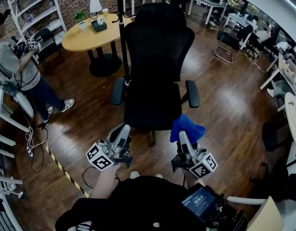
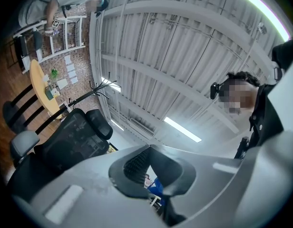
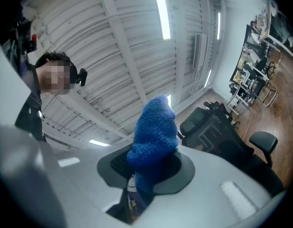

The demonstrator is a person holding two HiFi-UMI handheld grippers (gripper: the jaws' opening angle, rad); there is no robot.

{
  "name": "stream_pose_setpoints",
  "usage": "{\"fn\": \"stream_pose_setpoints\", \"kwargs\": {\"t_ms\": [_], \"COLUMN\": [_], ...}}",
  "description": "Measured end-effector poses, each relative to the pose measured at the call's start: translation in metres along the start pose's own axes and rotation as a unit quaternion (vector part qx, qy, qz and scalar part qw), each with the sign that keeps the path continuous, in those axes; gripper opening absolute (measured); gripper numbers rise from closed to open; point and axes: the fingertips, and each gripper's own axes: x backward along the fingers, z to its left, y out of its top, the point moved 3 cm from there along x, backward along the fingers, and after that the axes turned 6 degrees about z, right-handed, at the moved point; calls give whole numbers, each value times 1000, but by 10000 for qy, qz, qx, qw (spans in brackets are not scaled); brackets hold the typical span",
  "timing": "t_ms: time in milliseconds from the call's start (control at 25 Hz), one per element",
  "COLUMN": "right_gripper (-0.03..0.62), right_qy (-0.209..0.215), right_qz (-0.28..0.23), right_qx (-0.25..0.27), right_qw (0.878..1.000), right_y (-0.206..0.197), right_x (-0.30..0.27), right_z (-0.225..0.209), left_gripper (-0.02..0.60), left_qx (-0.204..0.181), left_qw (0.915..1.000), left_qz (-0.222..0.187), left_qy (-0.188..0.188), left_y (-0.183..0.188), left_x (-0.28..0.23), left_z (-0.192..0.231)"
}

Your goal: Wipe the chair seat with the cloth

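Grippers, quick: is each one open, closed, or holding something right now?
Left gripper: closed, nothing between its jaws.
Right gripper: closed on the blue cloth.

Blue fuzzy cloth [image 1: 186, 128] bunched, clamped in right gripper [image 1: 183, 137], black chair seat [image 1: 150, 110] just beside

Landmark: chair [image 1: 155, 71].
Behind chair, to its left: table [image 1: 90, 32], small items on top, too small to tell.
Well left of chair: person [image 1: 18, 71].
Before seat's left front corner: left gripper [image 1: 122, 134].
Before its right front corner: right gripper [image 1: 183, 137], cloth [image 1: 186, 128] between its jaws, apparently overlapping the seat edge.
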Motion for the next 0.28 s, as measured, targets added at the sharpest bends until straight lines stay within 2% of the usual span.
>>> {"fn": "stream_pose_setpoints", "kwargs": {"t_ms": [280], "right_gripper": [81], "right_qy": [-38], "right_qz": [-8], "right_qx": [13], "right_qw": [10000], "right_y": [-1], "right_x": [0], "right_z": [1], "left_gripper": [-9], "left_qx": [1], "left_qw": [10000], "left_qz": [7], "left_qy": [-42], "left_y": [2], "left_x": [0], "left_z": [-1]}}
